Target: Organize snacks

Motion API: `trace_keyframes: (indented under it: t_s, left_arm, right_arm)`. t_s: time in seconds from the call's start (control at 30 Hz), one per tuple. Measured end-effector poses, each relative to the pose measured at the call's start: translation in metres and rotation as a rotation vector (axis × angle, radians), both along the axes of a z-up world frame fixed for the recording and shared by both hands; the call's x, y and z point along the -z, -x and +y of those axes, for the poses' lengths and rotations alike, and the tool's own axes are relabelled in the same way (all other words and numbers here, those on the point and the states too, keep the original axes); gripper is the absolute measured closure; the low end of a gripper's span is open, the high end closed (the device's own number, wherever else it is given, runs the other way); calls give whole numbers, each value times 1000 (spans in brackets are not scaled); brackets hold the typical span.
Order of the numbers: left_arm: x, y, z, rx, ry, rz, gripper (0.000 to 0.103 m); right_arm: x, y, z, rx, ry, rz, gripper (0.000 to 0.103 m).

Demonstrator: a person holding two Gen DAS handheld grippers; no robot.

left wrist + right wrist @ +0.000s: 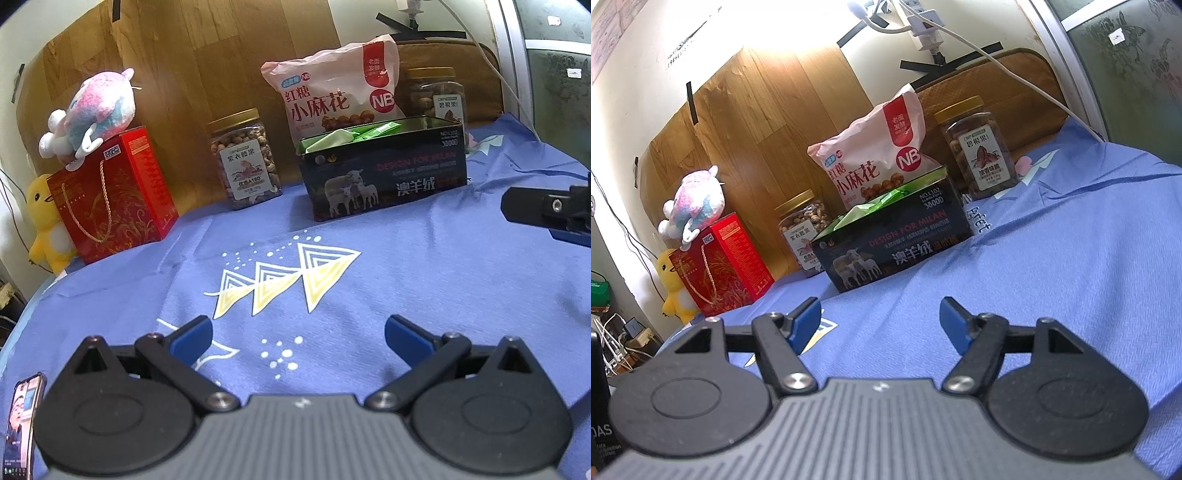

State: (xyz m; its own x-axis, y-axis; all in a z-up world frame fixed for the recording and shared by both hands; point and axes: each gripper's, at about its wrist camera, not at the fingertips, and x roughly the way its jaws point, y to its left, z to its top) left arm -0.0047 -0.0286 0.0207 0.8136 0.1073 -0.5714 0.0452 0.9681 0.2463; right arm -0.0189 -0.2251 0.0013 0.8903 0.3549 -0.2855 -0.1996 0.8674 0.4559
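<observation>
A dark tin box [384, 173] with sheep printed on it stands at the back of the blue cloth [369, 258] and holds several green snack packets [351, 134]. It also shows in the right wrist view [894, 243], packets [875, 206] inside. A pink snack bag [332, 88] [875, 158] leans behind it. A nut jar [245, 158] [803, 232] stands to its left, another jar [439, 98] [979, 147] to its right. My left gripper [298, 339] is open and empty over the cloth. My right gripper [880, 321] is open and empty, short of the box; part of it shows at the left view's right edge [546, 210].
A red gift box [114, 195] [720, 262] with a pastel plush [96, 110] [694, 206] on top stands at the back left, a yellow duck plush [48, 221] [674, 284] beside it. A phone [22, 424] lies at the near left. A wooden panel [184, 74] backs the table.
</observation>
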Motion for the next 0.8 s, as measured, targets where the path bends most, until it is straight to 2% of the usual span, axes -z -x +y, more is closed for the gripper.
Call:
trace_keyframes:
  t_s: [0.8]
  left_arm:
    - [3, -6, -2, -34, -45, 18, 0]
  right_arm:
    - [4, 4, 4, 29, -12, 11, 30]
